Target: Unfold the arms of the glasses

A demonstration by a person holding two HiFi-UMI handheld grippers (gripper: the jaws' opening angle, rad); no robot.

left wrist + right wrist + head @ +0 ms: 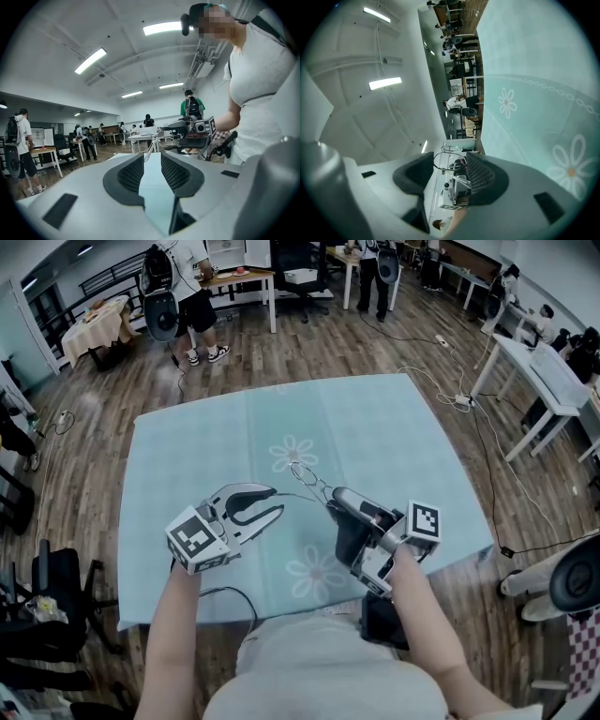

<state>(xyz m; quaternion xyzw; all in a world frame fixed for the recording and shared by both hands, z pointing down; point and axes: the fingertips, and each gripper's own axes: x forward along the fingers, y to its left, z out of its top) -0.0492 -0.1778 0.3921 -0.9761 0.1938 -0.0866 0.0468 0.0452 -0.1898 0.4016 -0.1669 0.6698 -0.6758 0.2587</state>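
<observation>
- A person holds a gripper in each hand over a tabletop (150, 615).
- A light blue cloth (394, 437) covers it. The cloth has white flowers (293, 454) on it.
- The glasses (304, 474) are thin and made of wire. They are up in the air above the cloth, between the two grippers.
- The right gripper (336, 498) pinches the glasses. In the right gripper view its fingers (480, 176) sit on each side of a round lens ring (445, 161) and squeeze it.
- The left gripper (277, 502) has its fingers (131, 173) spread, with a gap between them.
- One thin arm (151, 146) of the glasses reaches to the tips of the left fingers. The fingers do not squeeze it.
- The two grippers point at each other and are close together.
- Each gripper has a cube (199, 540) with black and white squares on it.
- Past the tabletop there is a wooden floor (309, 343). People (192, 287) stand there by other tables (239, 277).
</observation>
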